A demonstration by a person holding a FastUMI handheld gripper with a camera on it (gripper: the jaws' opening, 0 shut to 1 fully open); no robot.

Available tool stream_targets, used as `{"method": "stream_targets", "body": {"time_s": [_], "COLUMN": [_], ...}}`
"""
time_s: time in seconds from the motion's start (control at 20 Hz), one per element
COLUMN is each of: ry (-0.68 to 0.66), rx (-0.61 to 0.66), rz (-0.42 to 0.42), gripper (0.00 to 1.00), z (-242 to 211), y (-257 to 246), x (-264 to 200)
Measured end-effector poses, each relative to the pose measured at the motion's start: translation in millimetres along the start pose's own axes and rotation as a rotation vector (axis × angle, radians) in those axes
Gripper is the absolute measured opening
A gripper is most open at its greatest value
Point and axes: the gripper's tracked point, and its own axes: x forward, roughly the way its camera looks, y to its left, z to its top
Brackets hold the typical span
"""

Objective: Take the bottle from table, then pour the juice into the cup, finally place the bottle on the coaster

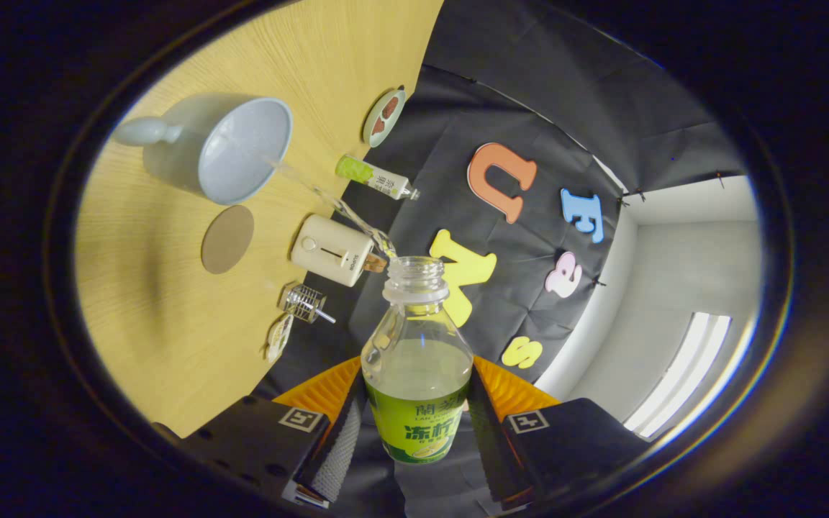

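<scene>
Two fingers of my gripper are clamped on the bottle, one on each side of its label, cap off, tilted hard. Juice stream runs from the bottle mouth into the cup. Landmark is the cup: coaster just beside it, small white appliance near it, spare bottle lying beyond. My call: hold the tilt steady, keep the stream inside the rim, level off slowly before heading to the coaster.
</scene>
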Motion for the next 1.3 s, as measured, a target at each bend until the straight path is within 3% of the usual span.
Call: {"method": "stream_targets", "body": {"time_s": [0.75,1.3], "ry": [0.035,0.014], "rx": [-0.096,-0.146], "rz": [-0.129,-0.178], "gripper": [0.78,0.78], "z": [-15.4,-5.3], "y": [-33.7,-38.0], "x": [4.3,3.5]}}
